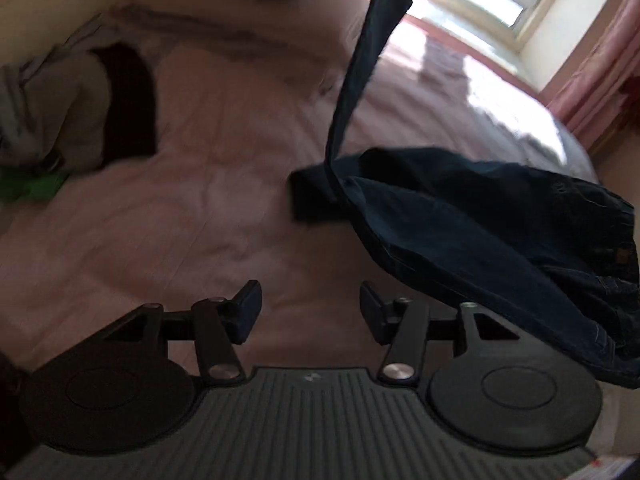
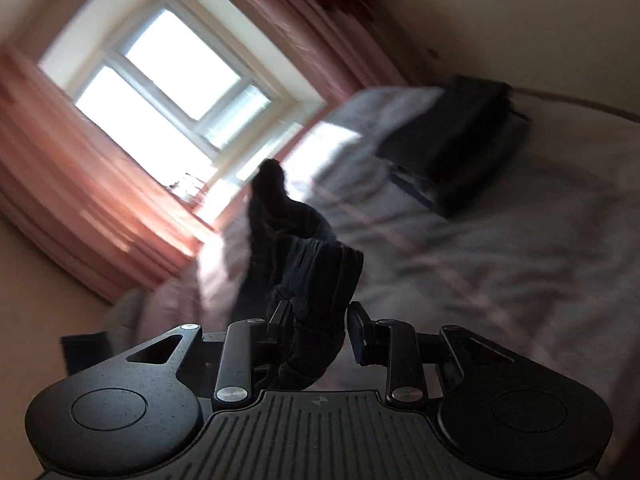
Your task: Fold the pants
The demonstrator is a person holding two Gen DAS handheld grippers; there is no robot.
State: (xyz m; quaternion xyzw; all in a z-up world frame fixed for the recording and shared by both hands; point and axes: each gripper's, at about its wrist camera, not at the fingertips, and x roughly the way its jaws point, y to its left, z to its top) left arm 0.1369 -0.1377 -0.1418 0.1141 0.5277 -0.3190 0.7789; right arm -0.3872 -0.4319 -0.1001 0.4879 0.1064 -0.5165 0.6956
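Pants [image 1: 500, 240] of dark denim hang in the air over the right side of the bed [image 1: 208, 200], one leg rising as a narrow strip to the top edge of the left wrist view. Left gripper [image 1: 310, 308] stands with jaws apart and nothing between them, bare pink sheet below and broad open room to its left. Right gripper [image 2: 316, 328] has dark cloth bunched between its parted fingers; whether the pads press it cannot be told. Far left lies a heap of clothes [image 1: 60, 108]; folded dark garments [image 2: 456, 144] sit toward the bed's far right in the right wrist view, near the window [image 2: 168, 68].
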